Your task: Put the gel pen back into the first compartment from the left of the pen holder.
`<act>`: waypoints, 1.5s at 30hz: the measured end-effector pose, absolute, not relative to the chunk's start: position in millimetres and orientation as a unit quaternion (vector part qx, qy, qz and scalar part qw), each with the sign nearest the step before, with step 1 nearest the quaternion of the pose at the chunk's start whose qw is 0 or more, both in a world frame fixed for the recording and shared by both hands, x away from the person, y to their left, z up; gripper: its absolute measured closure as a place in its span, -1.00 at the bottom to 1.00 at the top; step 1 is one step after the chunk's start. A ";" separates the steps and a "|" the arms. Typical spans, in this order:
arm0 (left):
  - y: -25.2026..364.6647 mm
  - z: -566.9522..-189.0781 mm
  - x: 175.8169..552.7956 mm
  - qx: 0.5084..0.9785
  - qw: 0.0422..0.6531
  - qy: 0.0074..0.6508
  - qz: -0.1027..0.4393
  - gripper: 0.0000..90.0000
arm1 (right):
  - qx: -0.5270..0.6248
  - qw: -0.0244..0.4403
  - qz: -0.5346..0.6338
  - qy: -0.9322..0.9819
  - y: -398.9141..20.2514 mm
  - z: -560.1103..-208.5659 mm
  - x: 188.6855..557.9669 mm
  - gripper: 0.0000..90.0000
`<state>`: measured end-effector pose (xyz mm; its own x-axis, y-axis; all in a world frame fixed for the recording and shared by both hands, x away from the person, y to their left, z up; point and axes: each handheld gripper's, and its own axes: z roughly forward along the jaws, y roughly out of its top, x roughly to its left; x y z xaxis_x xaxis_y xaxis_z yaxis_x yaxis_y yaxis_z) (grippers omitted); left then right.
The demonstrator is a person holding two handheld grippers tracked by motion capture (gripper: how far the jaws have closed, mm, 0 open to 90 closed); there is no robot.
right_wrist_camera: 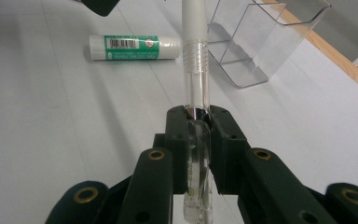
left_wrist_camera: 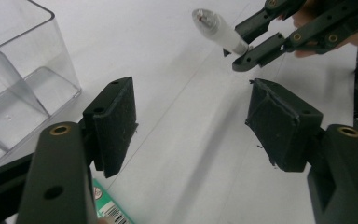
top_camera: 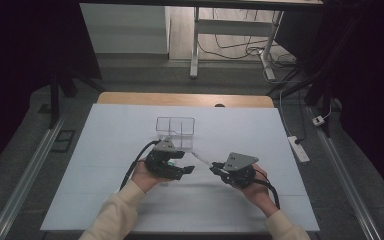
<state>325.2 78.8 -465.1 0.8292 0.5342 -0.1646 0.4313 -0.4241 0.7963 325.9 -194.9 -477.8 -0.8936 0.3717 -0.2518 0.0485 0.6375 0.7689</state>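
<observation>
My right gripper (top_camera: 213, 170) (right_wrist_camera: 198, 116) is shut on a pen (top_camera: 201, 159) (right_wrist_camera: 195, 56) with a white barrel and a clear cap; the pen sticks out past the jaws toward the clear divided box (top_camera: 175, 127) (right_wrist_camera: 256, 42). In the left gripper view the pen (left_wrist_camera: 216, 30) shows with its clear tip up-left, held by the right gripper (left_wrist_camera: 242, 49). My left gripper (top_camera: 187, 169) (left_wrist_camera: 191, 116) stands open just left of it, with nothing between its pads. A green-and-white glue stick (right_wrist_camera: 134, 47) (left_wrist_camera: 107, 211) lies on the white table under the left gripper.
The white table cover (top_camera: 130, 130) ends in a wooden edge (top_camera: 185, 99) at the far side, just beyond the clear box (left_wrist_camera: 23, 84). A desk frame (top_camera: 230, 30) with cables stands behind, and a power strip (top_camera: 298, 148) lies on the floor at right.
</observation>
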 end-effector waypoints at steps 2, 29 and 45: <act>78.2 -464.9 325.0 0.841 0.456 0.287 0.059 -0.25 | 0.117 0.195 0.408 0.884 -193.8 -478.7 325.5 0.74; 69.9 -467.6 329.4 0.820 0.485 0.300 0.045 0.23 | 0.109 0.190 0.416 0.883 -184.5 -486.7 321.3 0.74; 67.2 -468.4 330.4 0.818 0.496 0.291 0.015 0.58 | 0.106 0.194 0.404 0.888 -183.1 -490.4 322.2 0.74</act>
